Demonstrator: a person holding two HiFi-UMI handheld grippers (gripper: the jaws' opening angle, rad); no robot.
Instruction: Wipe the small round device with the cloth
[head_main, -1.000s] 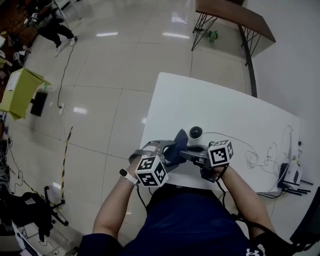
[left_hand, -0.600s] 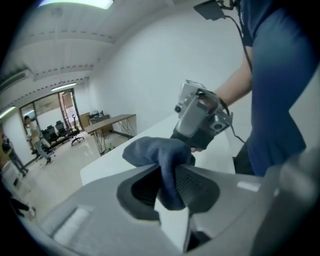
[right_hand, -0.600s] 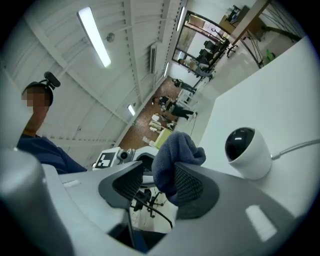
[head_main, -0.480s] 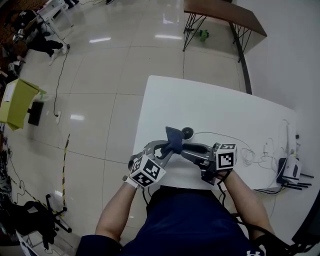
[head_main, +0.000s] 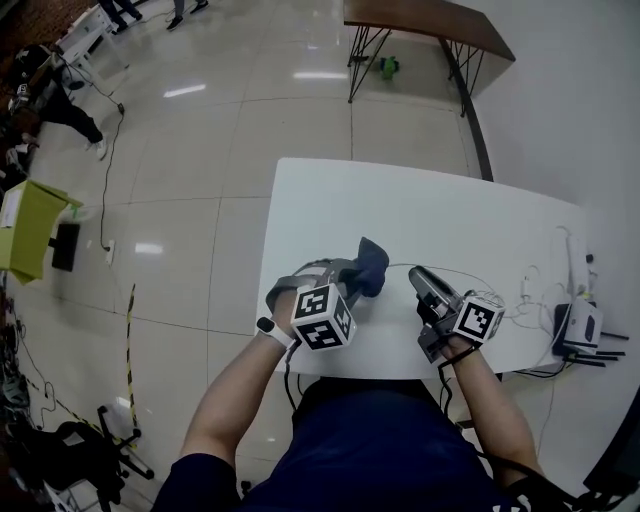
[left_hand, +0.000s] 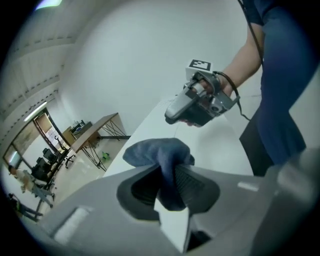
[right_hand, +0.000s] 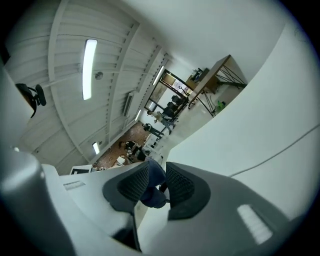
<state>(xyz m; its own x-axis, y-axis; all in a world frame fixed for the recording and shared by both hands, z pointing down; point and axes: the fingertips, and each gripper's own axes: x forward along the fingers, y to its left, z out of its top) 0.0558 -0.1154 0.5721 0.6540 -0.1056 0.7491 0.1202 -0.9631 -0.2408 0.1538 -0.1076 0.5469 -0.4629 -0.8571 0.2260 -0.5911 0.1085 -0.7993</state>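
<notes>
Blue cloth (left_hand: 157, 152) pinched between the pads of the left claw (left_hand: 169, 181), just clenched on it, bunched end poking past the tips. Right claw (right_hand: 156, 184) empty, jaws apart though just narrowed, cloth glimpsed through the gap. Small round device hidden in every view. Thin cable (right_hand: 272, 158) across white counter (head_main: 420, 215) ahead of right claw.

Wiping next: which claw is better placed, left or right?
Left. The left claw, jaws just tightened, grips the blue cloth above the white table. The right claw, jaws just narrowed on nothing, sits off to the side.
</notes>
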